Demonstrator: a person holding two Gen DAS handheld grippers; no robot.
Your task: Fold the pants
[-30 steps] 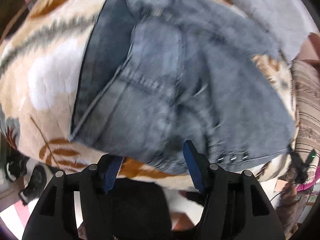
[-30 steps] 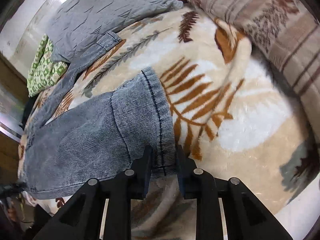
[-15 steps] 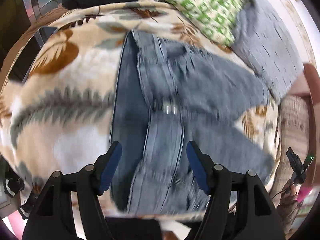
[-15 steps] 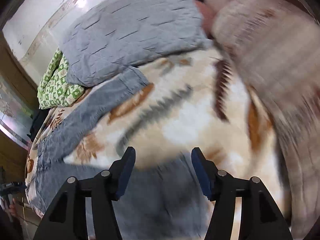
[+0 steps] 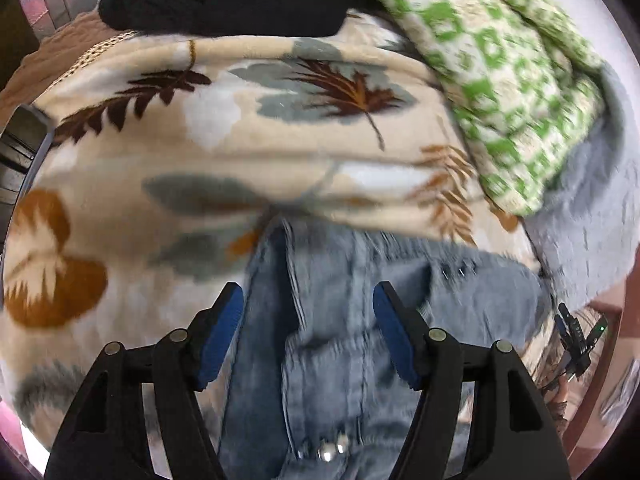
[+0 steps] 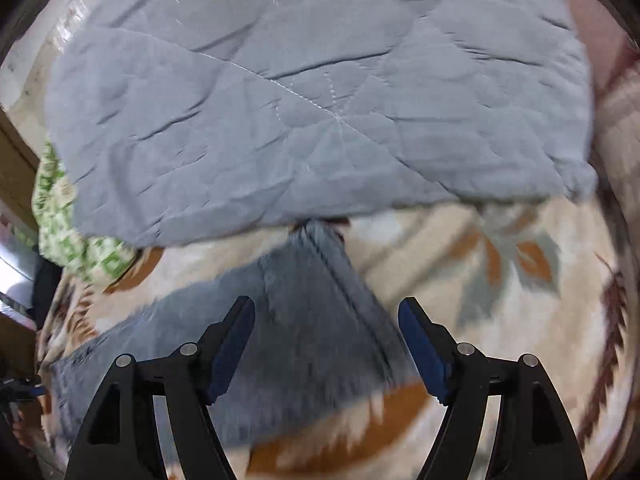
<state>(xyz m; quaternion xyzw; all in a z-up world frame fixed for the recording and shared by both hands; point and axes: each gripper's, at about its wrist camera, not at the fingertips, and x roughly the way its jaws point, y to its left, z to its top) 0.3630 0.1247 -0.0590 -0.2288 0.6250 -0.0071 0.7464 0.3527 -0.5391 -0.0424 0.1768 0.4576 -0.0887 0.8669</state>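
Both grippers wide open over the jeans on the leaf-print blanket, holding nothing.

Left wrist view: the left gripper (image 5: 308,332) hangs with its jaws spread wide and empty above the waist end of the jeans (image 5: 344,320), whose metal buttons (image 5: 330,450) show near the bottom edge; the denim lies flat on the blanket (image 5: 200,152), nearer the camera than the green patterned cloth (image 5: 500,92), likely laid out so a fold can be made. Right wrist view: the right gripper (image 6: 326,344) is likewise fully open and empty over a trouser leg (image 6: 304,300), whose hem end reaches the edge of the grey quilt (image 6: 320,100). The jaws seem poised for a fresh grasp.
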